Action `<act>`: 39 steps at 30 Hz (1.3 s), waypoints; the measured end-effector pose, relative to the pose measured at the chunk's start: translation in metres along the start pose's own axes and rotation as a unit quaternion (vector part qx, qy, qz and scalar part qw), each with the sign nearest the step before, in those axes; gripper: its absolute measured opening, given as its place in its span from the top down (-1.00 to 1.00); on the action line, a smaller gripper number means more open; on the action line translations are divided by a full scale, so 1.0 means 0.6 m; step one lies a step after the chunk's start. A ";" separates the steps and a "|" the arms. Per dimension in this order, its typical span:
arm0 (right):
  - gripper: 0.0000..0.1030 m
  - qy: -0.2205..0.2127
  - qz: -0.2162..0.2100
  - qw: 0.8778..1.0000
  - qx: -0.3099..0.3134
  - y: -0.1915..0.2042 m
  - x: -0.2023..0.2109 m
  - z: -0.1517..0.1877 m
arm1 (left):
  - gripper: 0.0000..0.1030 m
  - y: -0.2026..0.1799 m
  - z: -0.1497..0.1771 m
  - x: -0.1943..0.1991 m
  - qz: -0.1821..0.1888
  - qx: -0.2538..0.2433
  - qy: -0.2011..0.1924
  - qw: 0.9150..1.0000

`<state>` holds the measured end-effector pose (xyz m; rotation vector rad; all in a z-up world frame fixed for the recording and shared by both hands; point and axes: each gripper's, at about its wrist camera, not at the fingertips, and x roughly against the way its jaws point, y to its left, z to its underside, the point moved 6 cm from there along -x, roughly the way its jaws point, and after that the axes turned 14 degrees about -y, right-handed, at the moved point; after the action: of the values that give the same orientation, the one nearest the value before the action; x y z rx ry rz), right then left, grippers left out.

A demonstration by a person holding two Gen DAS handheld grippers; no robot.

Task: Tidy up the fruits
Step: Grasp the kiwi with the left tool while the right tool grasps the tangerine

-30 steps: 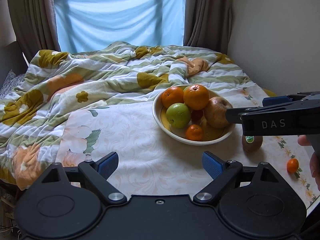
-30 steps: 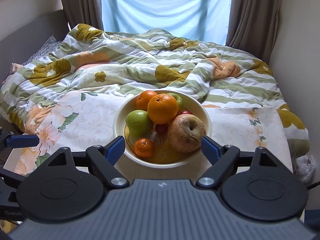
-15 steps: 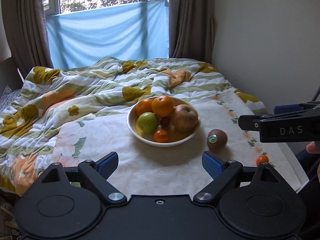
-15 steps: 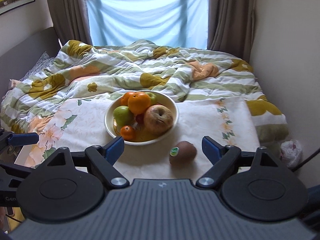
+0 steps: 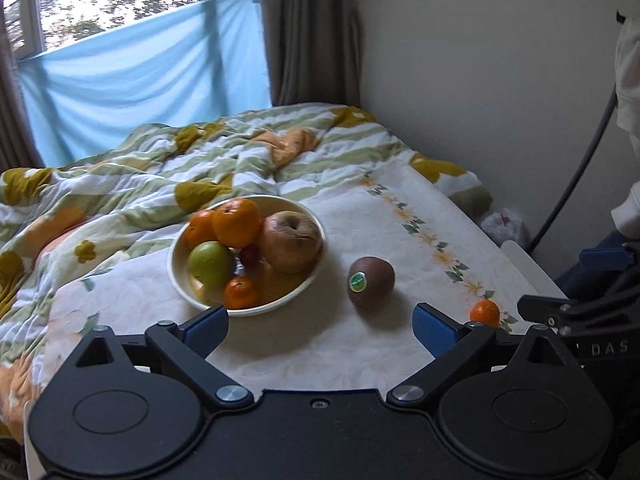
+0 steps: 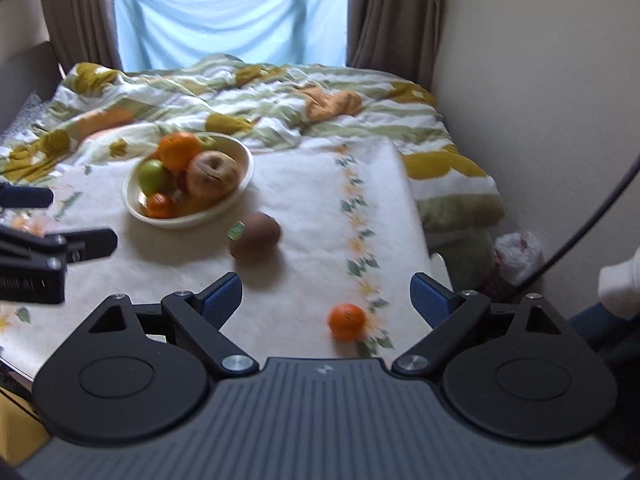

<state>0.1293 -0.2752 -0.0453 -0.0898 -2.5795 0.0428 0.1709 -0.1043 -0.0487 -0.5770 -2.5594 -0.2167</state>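
Observation:
A cream bowl [image 5: 308, 216] [image 6: 240, 152] stands on the floral cloth and holds oranges, a green apple, a brownish apple and a small mandarin. To its right lies a brown kiwi [image 5: 371, 282] [image 6: 256, 235] with a green sticker. A small loose mandarin [image 5: 484, 313] [image 6: 347, 321] rests near the cloth's front right edge. My left gripper [image 5: 320, 324] hovers in front of the bowl and kiwi, its jaws still opening with nothing between them. My right gripper [image 6: 326, 294] is open and empty, with the loose mandarin just ahead between its fingers' line.
A rumpled green, white and mustard quilt [image 5: 160, 168] covers the bed behind the cloth. A beige wall [image 5: 480, 80] runs along the right, with a white bag [image 6: 518, 252] on the floor beside the bed. A blue sheet [image 6: 224, 12] hangs over the window.
Both grippers have drawn back and swung right: the bowl has shrunk and slid left, and the kiwi and loose mandarin have come into the right wrist view. The left jaws have spread a little.

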 end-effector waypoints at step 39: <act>-0.40 0.114 0.043 0.987 -0.103 -0.042 -0.173 0.130 | -0.13 -0.071 0.061 -0.306 0.134 -0.084 0.115 0.981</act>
<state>0.1744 -0.3090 -0.1649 -0.2660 -2.3423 -0.1911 0.2798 -0.1989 -0.1753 -0.8969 -2.2262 -0.3844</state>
